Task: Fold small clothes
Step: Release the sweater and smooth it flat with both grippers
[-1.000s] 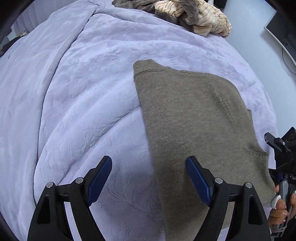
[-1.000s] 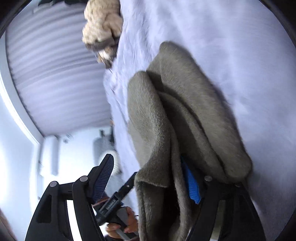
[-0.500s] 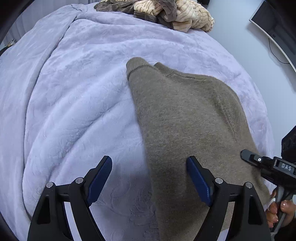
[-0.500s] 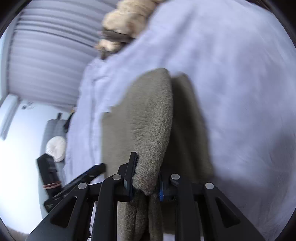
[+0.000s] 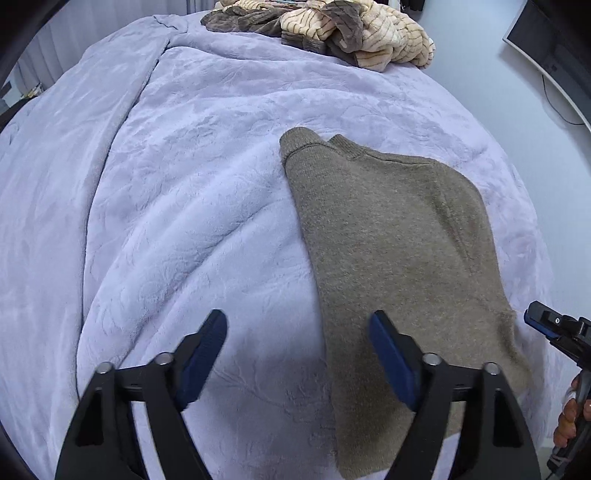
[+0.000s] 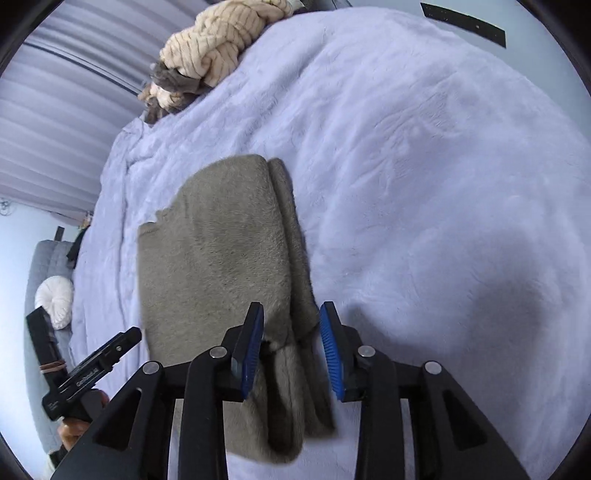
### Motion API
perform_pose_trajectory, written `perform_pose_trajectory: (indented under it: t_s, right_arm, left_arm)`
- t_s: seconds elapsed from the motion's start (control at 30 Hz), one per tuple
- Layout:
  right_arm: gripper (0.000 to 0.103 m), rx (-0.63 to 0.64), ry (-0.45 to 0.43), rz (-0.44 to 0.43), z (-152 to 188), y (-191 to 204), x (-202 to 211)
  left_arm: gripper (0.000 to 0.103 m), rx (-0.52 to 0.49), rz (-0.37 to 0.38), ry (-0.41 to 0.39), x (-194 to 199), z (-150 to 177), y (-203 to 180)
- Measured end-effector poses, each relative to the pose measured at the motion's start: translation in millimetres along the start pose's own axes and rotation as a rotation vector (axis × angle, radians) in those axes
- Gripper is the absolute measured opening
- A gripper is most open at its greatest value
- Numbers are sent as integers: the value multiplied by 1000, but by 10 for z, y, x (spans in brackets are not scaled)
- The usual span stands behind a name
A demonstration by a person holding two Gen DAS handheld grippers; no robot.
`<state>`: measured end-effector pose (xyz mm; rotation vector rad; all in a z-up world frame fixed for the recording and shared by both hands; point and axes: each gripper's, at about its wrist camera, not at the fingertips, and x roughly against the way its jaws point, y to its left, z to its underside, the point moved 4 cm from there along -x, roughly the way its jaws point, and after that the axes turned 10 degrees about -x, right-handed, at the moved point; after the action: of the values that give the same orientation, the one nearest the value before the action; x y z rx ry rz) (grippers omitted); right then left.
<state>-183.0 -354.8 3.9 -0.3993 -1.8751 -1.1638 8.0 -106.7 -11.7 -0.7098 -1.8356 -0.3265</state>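
Observation:
A folded olive-brown knit sweater (image 5: 399, 251) lies flat on the lilac bedspread (image 5: 184, 184). My left gripper (image 5: 297, 343) is open and empty above the bed, its right finger over the sweater's near left edge. In the right wrist view the sweater (image 6: 218, 258) lies folded over, with its edge between the jaws. My right gripper (image 6: 291, 339) is partly open and holds nothing; the cloth lies loose between its blue pads. The right gripper also shows in the left wrist view (image 5: 550, 328) at the sweater's right side.
A heap of tan and brown striped clothes (image 5: 343, 33) lies at the far end of the bed, also in the right wrist view (image 6: 207, 55). A dark monitor (image 5: 554, 48) stands at the right. A white round cushion (image 6: 55, 301) lies on a grey seat beside the bed.
My right gripper closed on the sweater's edge, carried it over and laid it down, then opened and let go. The sweater now lies flat. The left gripper has drawn back, staying open.

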Motion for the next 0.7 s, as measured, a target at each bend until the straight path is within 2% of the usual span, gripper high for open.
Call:
perform_pose_trajectory:
  t_s: [0.03, 0.1, 0.17, 0.27, 0.37, 0.43, 0.5, 0.57, 0.7]
  right_arm:
    - [35, 14, 5, -22, 31, 21, 71]
    - [33, 69, 23, -58, 106, 113, 153]
    - [22, 136, 44, -89, 219, 282, 192]
    - [21, 243, 85, -98, 421, 485, 192]
    - [21, 325, 113, -20, 569, 509, 42]
    - [20, 321, 134, 59, 583, 354, -102]
    - [10, 288, 160, 127, 579, 111, -217]
    - [4, 236, 182, 110, 579, -57, -236]
    - [4, 235, 184, 95, 577, -91, -192]
  left_arm:
    - [50, 0, 22, 12, 5, 24, -29]
    - [39, -12, 64, 34, -18, 104, -146]
    - [39, -32, 81, 50, -56, 188, -301]
    - [39, -49, 78, 65, -110, 328, -484]
    - [42, -49, 40, 81, -193, 455, -548]
    - [45, -29, 37, 102, -241, 511, -544]
    - [45, -9, 45, 113, -252, 556, -548]
    - [45, -8, 37, 115, -241, 576, -566]
    - [45, 9, 15, 108, -141, 515, -549]
